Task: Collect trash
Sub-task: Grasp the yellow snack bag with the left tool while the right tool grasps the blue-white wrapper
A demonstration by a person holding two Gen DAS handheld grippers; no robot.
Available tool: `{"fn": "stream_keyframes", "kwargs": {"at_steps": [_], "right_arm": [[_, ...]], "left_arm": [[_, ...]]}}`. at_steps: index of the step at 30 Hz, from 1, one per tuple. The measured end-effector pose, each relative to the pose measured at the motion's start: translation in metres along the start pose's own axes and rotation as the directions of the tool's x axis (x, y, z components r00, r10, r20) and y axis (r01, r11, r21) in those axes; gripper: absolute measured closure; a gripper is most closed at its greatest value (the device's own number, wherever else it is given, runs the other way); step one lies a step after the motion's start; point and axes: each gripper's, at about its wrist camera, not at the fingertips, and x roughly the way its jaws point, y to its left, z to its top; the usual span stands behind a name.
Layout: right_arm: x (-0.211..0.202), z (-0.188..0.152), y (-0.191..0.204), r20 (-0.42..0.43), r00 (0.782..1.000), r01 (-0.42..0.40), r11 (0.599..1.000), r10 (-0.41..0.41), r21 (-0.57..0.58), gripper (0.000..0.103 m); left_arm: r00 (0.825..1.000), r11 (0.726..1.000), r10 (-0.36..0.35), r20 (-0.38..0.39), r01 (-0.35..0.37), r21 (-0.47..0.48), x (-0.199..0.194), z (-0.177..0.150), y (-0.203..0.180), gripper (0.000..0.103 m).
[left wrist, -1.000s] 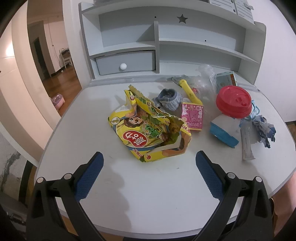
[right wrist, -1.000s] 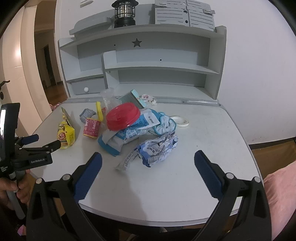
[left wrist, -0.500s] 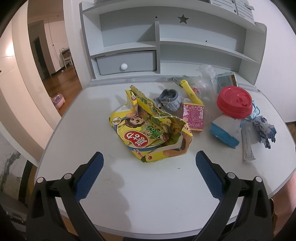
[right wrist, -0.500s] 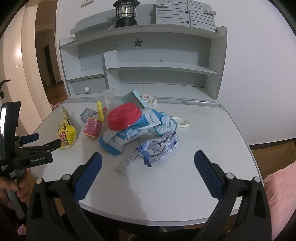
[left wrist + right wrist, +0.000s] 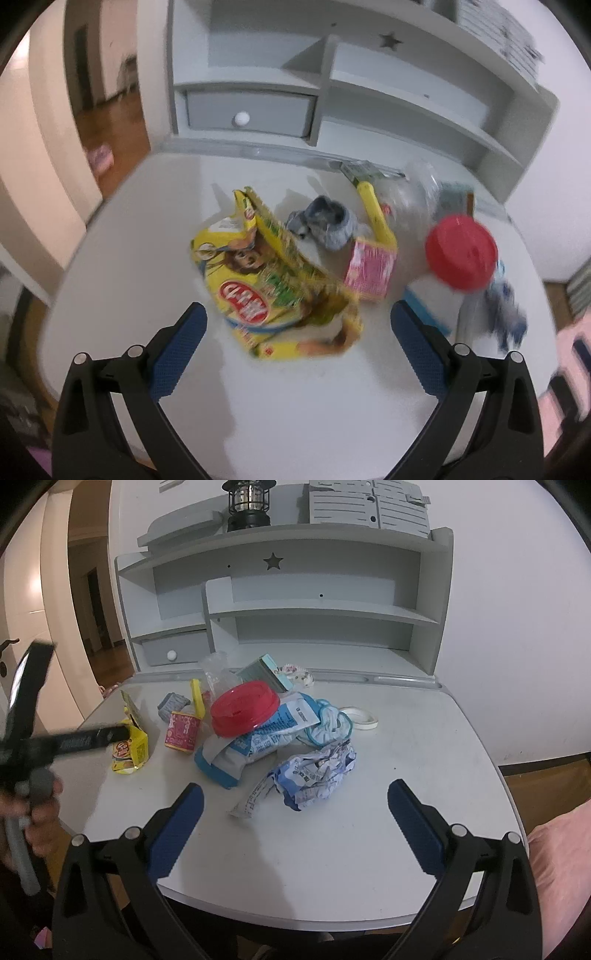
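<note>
A torn yellow snack bag (image 5: 273, 288) lies on the white desk (image 5: 295, 398), directly ahead of my open, empty left gripper (image 5: 299, 343); it also shows in the right wrist view (image 5: 129, 749). Beside it are a pink carton (image 5: 369, 273), a grey sock (image 5: 325, 221), a yellow stick (image 5: 376, 214) and a red lid (image 5: 460, 253). My right gripper (image 5: 295, 819) is open and empty, just short of a crumpled blue-white wrapper (image 5: 317, 771). A blue-white pouch (image 5: 255, 746) lies under the red lid (image 5: 243, 709).
A grey shelf unit (image 5: 295, 602) with a drawer (image 5: 251, 110) stands at the back of the desk. A tape roll (image 5: 360, 716), a teal box (image 5: 262, 672) and a clear cup (image 5: 218, 672) lie near the pile. The left tool (image 5: 44, 738) reaches in from the left.
My left gripper has moved forward and tilted down toward the yellow snack bag, blurring the view. The right gripper has held nearly still.
</note>
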Motion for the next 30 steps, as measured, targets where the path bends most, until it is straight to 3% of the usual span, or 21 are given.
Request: {"fn": "stream_keyframes", "kwargs": {"at_steps": [4, 8, 9, 10, 11, 12, 13, 16, 22, 26, 27, 30], "right_arm": [[0.0, 0.0, -0.003, 0.009, 1.0, 0.003, 1.0, -0.003, 0.004, 0.007], [0.003, 0.0, -0.012, 0.001, 1.0, 0.011, 1.0, -0.011, 0.024, 0.007], [0.005, 0.0, -0.016, -0.003, 1.0, 0.013, 0.999, -0.012, 0.03, 0.007], [0.006, 0.0, -0.018, -0.004, 1.0, 0.014, 0.999, -0.014, 0.033, 0.007], [0.007, -0.001, -0.02, -0.006, 1.0, 0.015, 0.999, -0.015, 0.036, 0.007], [0.011, -0.002, -0.022, -0.015, 1.0, 0.014, 0.999, -0.013, 0.042, 0.007], [0.015, -0.003, -0.024, -0.025, 1.0, 0.01, 0.999, -0.009, 0.047, 0.007], [0.028, -0.004, -0.028, -0.058, 0.998, -0.001, 0.998, 0.005, 0.068, 0.007], [0.068, 0.004, -0.037, -0.138, 0.985, -0.07, 0.975, 0.101, 0.21, 0.007], [0.085, 0.009, -0.017, -0.163, 0.984, -0.035, 0.984, 0.064, 0.175, 0.007], [0.087, 0.011, -0.014, -0.165, 0.986, -0.012, 0.987, 0.038, 0.158, 0.009], [0.095, 0.012, -0.016, -0.182, 0.983, 0.042, 0.991, -0.018, 0.128, 0.032]], "left_arm": [[0.998, 0.999, 0.04, -0.042, -0.041, -0.035, 0.023, 0.018, -0.003, 0.006], [0.99, 0.992, 0.128, -0.051, -0.128, 0.016, 0.044, 0.026, -0.005, 0.011], [0.99, 0.991, 0.132, -0.049, -0.131, 0.022, 0.046, 0.027, -0.004, 0.018], [0.99, 0.991, 0.134, -0.05, -0.133, 0.028, 0.048, 0.027, -0.003, 0.036], [0.991, 0.992, 0.126, -0.053, -0.125, 0.032, 0.05, 0.026, -0.002, 0.047], [0.995, 0.996, 0.086, -0.054, -0.085, 0.03, 0.05, 0.025, 0.0, 0.053], [0.996, 0.997, 0.067, -0.051, -0.065, 0.032, 0.048, 0.024, 0.002, 0.076], [0.998, 0.998, 0.053, -0.021, -0.052, 0.047, 0.041, 0.021, 0.006, 0.098], [1.0, 0.998, -0.003, 0.025, 0.002, 0.067, 0.018, 0.016, 0.017, 0.102], [0.997, 0.992, -0.033, 0.069, 0.024, 0.124, -0.003, 0.015, 0.013, 0.102], [0.996, 0.989, -0.047, 0.079, 0.036, 0.141, -0.008, 0.015, 0.009, 0.102], [0.993, 0.984, -0.079, 0.092, 0.063, 0.169, -0.018, 0.014, 0.0, 0.102]]}}
